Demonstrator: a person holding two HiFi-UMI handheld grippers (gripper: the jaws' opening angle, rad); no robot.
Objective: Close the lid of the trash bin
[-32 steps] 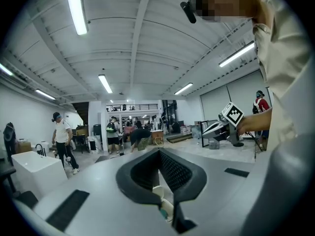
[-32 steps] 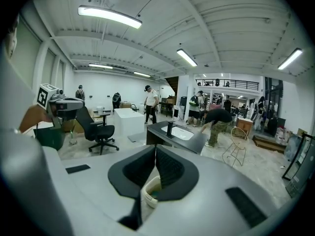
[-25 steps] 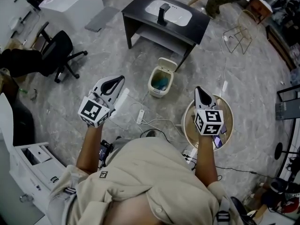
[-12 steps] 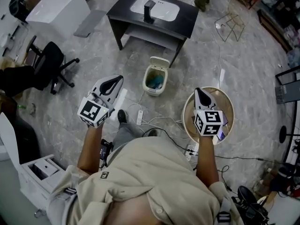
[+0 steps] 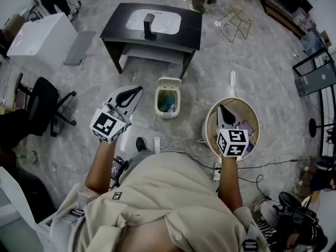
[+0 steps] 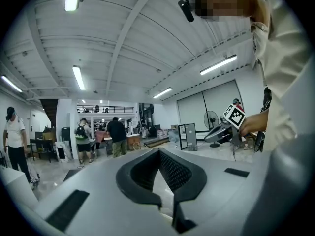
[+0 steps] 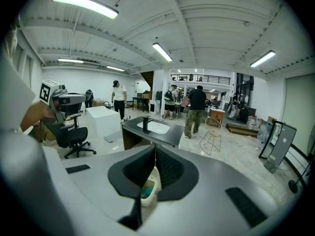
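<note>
A small cream trash bin (image 5: 168, 101) stands on the floor ahead of me, its lid (image 5: 169, 81) tipped up at the far side and something blue inside. My left gripper (image 5: 137, 90) hangs in the air to the left of the bin, well apart from it, jaws shut and empty. To the bin's right my right gripper (image 5: 221, 108) is shut too, with nothing in it. In the right gripper view the bin (image 7: 149, 185) shows through the hollow behind the closed tips (image 7: 155, 147). The left gripper view looks level across the room, with no bin in it.
A black cabinet with a white sink (image 5: 152, 24) stands just behind the bin. A round tan basket (image 5: 211, 121) lies under my right gripper. White cables and a power strip (image 5: 156, 144) trail on the floor. An office chair (image 5: 43, 101) is at the left, and people stand far off.
The bin and the cabinet have slid left and lower in the head view as I walked toward them. Both grippers kept their shut jaws; a shoe shows below the left one.
</note>
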